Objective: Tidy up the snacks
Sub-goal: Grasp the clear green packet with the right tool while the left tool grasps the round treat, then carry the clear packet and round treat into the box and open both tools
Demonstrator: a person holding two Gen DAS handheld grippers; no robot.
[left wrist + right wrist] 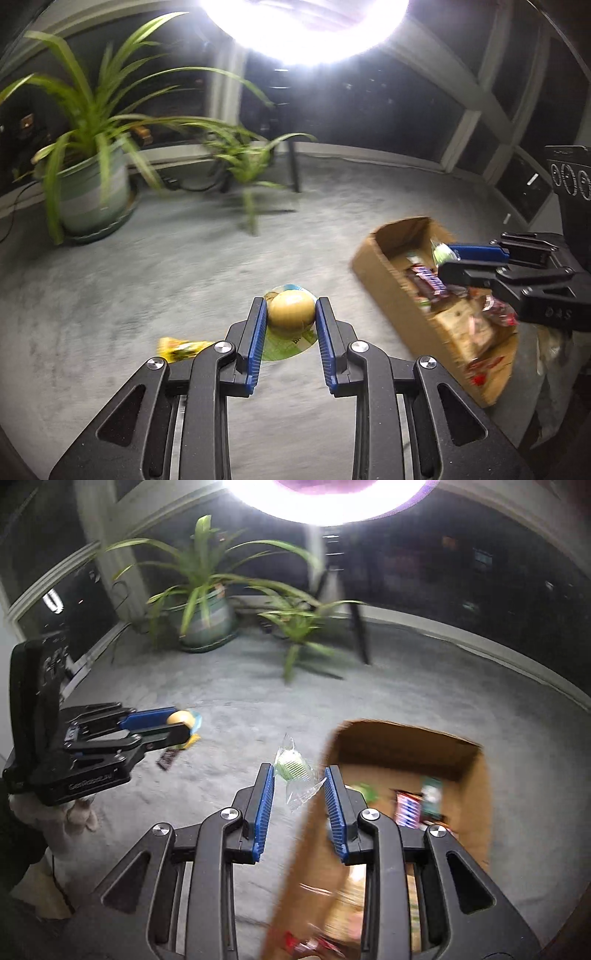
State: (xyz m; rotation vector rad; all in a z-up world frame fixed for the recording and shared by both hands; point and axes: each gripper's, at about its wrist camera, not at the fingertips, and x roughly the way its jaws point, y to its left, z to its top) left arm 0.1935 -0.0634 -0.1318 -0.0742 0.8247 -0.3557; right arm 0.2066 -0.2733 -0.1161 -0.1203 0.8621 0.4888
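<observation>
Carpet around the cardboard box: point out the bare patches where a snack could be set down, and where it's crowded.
The widest bare carpet lies between the potted plant, the held jelly cup and the cardboard box. Another bare strip runs beyond the box toward the window wall. The box is crowded with wrappers; a yellow packet lies by the left gripper, and the right gripper hangs at the box's edge.

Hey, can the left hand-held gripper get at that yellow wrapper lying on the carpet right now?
Probably not yet. The left hand-held gripper is shut on the round snack cup, so its jaws are occupied. The yellow wrapper lies uncovered on the carpet just beside it.
</observation>
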